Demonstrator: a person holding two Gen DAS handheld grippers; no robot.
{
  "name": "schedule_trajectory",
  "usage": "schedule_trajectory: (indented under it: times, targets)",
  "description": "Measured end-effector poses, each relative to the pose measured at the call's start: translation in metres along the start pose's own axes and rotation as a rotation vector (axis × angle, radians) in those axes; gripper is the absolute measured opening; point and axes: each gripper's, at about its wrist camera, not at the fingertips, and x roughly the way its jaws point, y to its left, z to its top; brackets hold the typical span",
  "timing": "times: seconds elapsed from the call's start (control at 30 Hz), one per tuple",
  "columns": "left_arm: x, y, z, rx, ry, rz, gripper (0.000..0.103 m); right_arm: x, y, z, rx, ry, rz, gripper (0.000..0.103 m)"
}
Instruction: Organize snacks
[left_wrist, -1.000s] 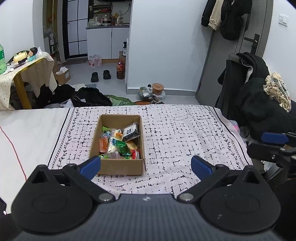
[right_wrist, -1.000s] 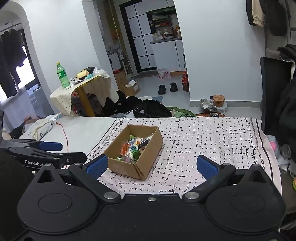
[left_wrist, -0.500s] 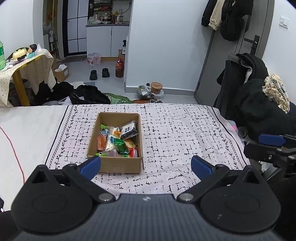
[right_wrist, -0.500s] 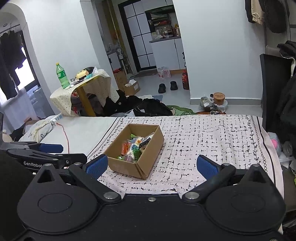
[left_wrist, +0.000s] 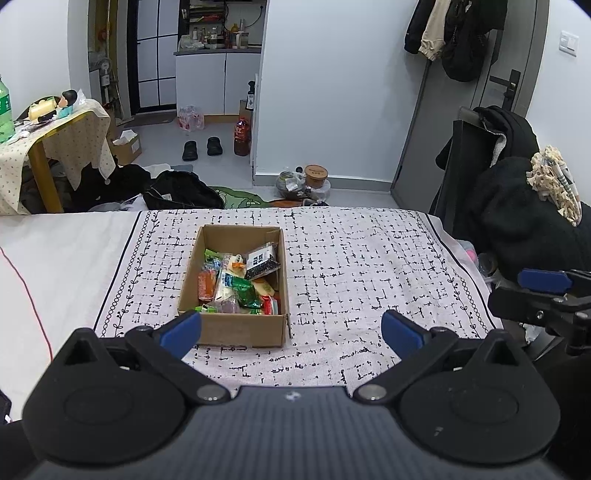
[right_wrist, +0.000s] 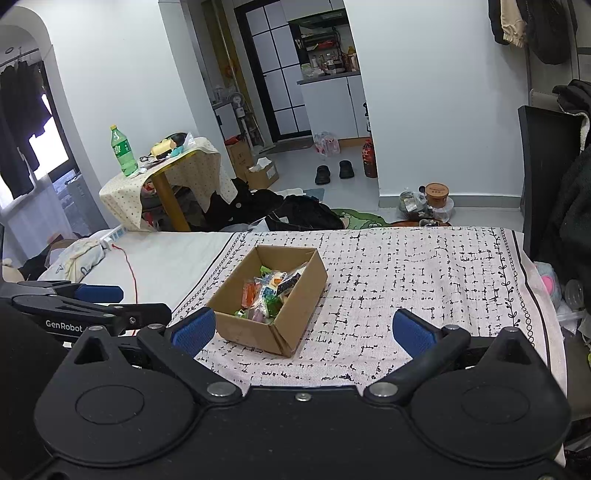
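Observation:
An open cardboard box (left_wrist: 233, 328) stands on the patterned cloth (left_wrist: 369, 266) on the bed. It holds several snack packets (left_wrist: 236, 280), among them a black-and-white bag (left_wrist: 263, 260) and an orange packet (left_wrist: 206, 285). The box also shows in the right wrist view (right_wrist: 295, 317) with the snacks (right_wrist: 269, 290) inside. My left gripper (left_wrist: 291, 330) is open and empty, just short of the box's near wall. My right gripper (right_wrist: 304, 328) is open and empty, near the box's right corner. Each gripper shows at the edge of the other's view.
The patterned cloth (right_wrist: 424, 280) covers the right half of the bed; plain white sheet (left_wrist: 55, 258) lies to the left with a red cable (right_wrist: 129, 273). Black clothes on a chair (left_wrist: 517, 206) stand to the right. A small draped table (right_wrist: 170, 177) and floor clutter lie beyond the bed.
Both views have shifted slightly; the box sits a little lower and nearer in the right wrist view. Both grippers stay open and empty.

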Motion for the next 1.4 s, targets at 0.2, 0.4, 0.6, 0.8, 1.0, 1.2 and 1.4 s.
schedule_trajectory:
  times: [0.2, 0.4, 0.6, 0.8, 1.0, 1.2, 1.4]
  targets:
    - [-0.0007, 0.0007, 0.0004, -0.001, -0.002, 0.003, 0.103, 0.0001, 0.0003, -0.0005, -0.002, 0.0, -0.003, 0.103]
    - [-0.0013, 0.0016, 0.0007, -0.002, -0.002, 0.002, 0.103, -0.0001, 0.0002, -0.0011, -0.002, 0.001, -0.004, 0.103]
    - [-0.0032, 0.0037, 0.002, -0.005, -0.008, 0.006, 0.103, -0.0003, -0.0002, -0.002, -0.002, 0.001, -0.006, 0.103]
    - [-0.0033, 0.0022, 0.0033, -0.004, -0.011, 0.004, 0.103, -0.0002, -0.0004, -0.0024, -0.002, 0.002, -0.006, 0.103]
    - [-0.0027, 0.0015, 0.0032, 0.0, -0.011, 0.006, 0.103, -0.0009, -0.0006, -0.0035, 0.0, 0.004, -0.006, 0.103]
    - [-0.0028, 0.0008, 0.0035, 0.002, -0.011, 0.005, 0.103, -0.0004, -0.0003, -0.0024, 0.0, 0.004, -0.007, 0.103]
    - [-0.0021, 0.0003, 0.0035, 0.006, -0.012, 0.004, 0.103, -0.0001, -0.0012, -0.0034, 0.001, 0.007, -0.007, 0.103]
